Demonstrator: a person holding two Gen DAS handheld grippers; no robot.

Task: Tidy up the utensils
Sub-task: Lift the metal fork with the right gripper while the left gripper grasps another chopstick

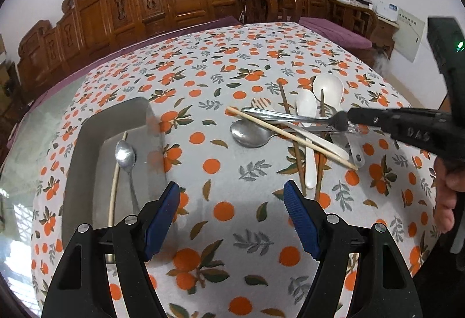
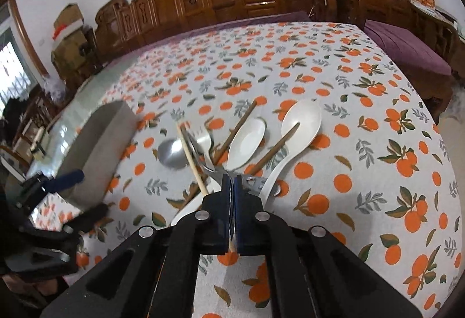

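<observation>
1. Left gripper (image 1: 231, 220): jaws spread wide, empty, hovering above the tablecloth (image 1: 232, 245) beside the grey tray (image 1: 84, 149).
2. Right gripper (image 2: 232, 187): clamped on a metal fork (image 1: 290, 114), raised over the utensil pile.
3. Tray contents: steel spoon (image 1: 125, 155), pale chopstick (image 1: 114, 184).
4. Pile: white spoons (image 1: 327, 87), brown chopsticks (image 1: 286, 101).

I see gray tray (image 1: 87, 149) at left w/ steel spoon (image 1: 125, 155) + pale chopstick (image 1: 114, 187) inside | utensil pile mid-table: steel fork (image 1: 290, 116) raised off the heap, steel spoon (image 1: 247, 135), 2 white spoons (image 1: 328, 85), pale chopstick (image 1: 290, 137) lying crosswise on top, 2 brown chopsticks (image 1: 296, 161) underneath
</observation>
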